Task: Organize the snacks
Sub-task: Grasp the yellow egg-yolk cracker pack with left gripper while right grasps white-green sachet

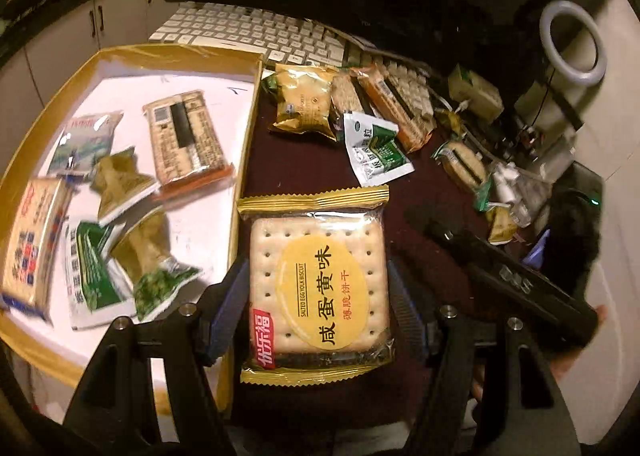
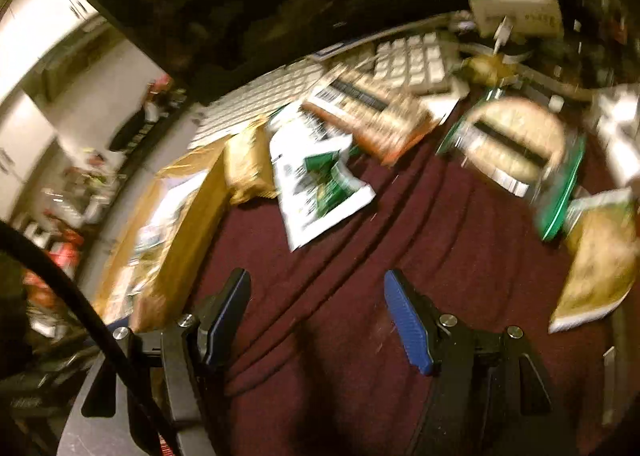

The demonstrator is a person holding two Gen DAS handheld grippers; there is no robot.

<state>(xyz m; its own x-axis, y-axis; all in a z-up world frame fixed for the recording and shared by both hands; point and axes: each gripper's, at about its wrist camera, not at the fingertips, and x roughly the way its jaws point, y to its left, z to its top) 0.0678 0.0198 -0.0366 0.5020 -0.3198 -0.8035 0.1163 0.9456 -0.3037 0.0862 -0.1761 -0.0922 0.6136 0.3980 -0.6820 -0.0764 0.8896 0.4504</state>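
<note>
My left gripper [image 1: 316, 272] is shut on a gold-edged salted egg yolk biscuit packet [image 1: 316, 296], its blue pads against the packet's two sides. It hangs just right of the gold box [image 1: 248, 128]. That box holds several snack packets on its white floor. More snacks lie on the maroon cloth beyond: a gold packet [image 1: 304, 102], a white-green sachet [image 1: 374, 148] and an orange cracker pack [image 1: 392, 108]. My right gripper [image 2: 316, 284] stands open over bare maroon cloth [image 2: 360, 256], with nothing between its fingers. Ahead of it lie the white-green sachet [image 2: 320, 180] and a round cracker pack [image 2: 516, 140].
A white keyboard [image 1: 248, 32] lies behind the box and snacks under a dark monitor. A ring light [image 1: 572, 44] and small clutter stand at the right. A black hand-held device [image 1: 500, 268] reaches in from the right. The right wrist view is blurred.
</note>
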